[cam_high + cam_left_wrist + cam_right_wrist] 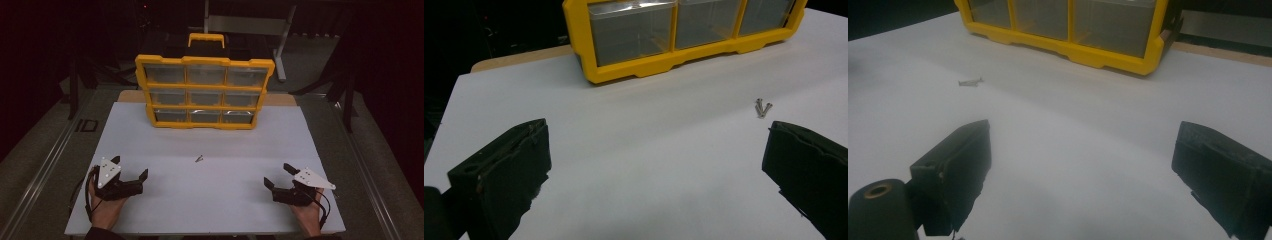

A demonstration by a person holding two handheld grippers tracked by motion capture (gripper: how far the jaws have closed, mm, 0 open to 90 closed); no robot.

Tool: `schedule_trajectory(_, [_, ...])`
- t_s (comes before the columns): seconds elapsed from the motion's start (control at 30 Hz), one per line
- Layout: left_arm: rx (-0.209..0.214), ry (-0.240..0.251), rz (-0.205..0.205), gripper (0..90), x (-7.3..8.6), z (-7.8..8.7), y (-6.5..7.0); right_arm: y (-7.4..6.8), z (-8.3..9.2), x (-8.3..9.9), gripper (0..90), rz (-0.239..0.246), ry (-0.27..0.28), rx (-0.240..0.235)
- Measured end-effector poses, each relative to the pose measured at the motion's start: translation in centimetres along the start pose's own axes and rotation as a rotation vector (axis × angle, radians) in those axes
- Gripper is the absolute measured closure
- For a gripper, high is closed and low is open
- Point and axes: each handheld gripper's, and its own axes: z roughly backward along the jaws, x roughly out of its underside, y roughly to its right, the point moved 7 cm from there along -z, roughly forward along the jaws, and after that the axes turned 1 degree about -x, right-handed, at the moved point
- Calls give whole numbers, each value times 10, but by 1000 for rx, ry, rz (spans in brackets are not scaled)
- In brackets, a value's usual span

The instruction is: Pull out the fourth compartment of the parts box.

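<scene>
Your left gripper (131,176) and right gripper (280,180) gape wide, empty; mid-worktop screws (762,108) look tiny, slippery: pinch across shanks.

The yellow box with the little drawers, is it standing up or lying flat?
Standing up. The yellow box sits on its bottom edge on the white table, handle on top, its clear drawers facing the person.
</scene>
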Motion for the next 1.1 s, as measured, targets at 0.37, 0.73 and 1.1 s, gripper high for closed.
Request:
schedule_trajectory(0.37, [-10, -8, -3, 1, -1, 0, 3, 2, 2, -2, 88, -11, 14, 15])
schedule_trajectory(0.73, [-3, 15, -29, 11, -21, -2, 10, 3, 2, -1, 88, -17, 14, 21])
schedule_trajectory(1.1, [-18, 52, -59, 24, -52, -7, 5, 4, 2, -2, 88, -24, 19, 21])
